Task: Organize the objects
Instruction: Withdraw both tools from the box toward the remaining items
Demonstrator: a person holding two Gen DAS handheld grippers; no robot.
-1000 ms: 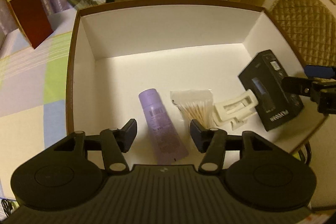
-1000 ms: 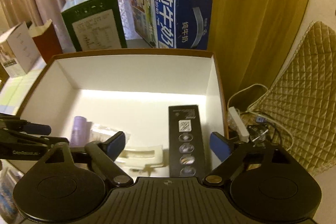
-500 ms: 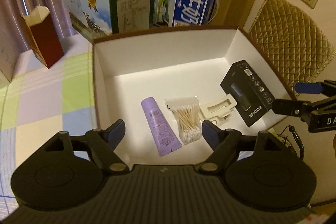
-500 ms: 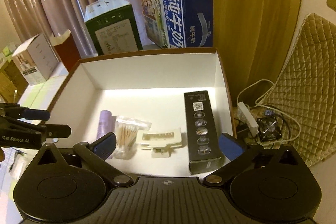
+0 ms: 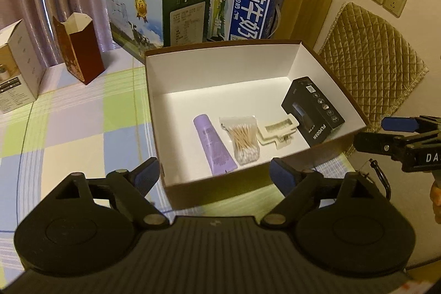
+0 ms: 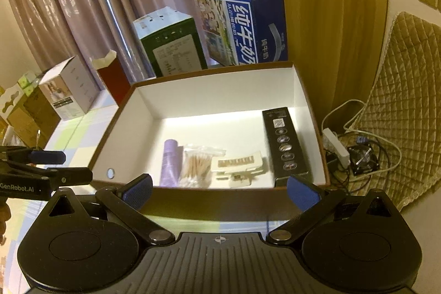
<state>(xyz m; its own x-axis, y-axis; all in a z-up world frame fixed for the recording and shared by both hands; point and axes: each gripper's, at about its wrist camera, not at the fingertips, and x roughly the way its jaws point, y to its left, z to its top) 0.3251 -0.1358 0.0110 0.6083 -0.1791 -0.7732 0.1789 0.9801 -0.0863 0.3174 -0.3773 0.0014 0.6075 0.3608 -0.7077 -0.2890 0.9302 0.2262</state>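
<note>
Both tools, left tool (image 5: 215,174) and right tool (image 6: 219,190), gape empty outside the box (image 5: 220,181) on the counter; tube (image 5: 214,146), swabs (image 5: 244,139), clip (image 5: 277,130), black carton (image 5: 312,112) lined inside, apparently sorted.

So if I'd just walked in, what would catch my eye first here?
Probably the open white-lined box on the checked tablecloth, with a purple tube, cotton swabs, a cream hair clip and a black carton in a row. Behind it stands a bright blue milk carton.
</note>
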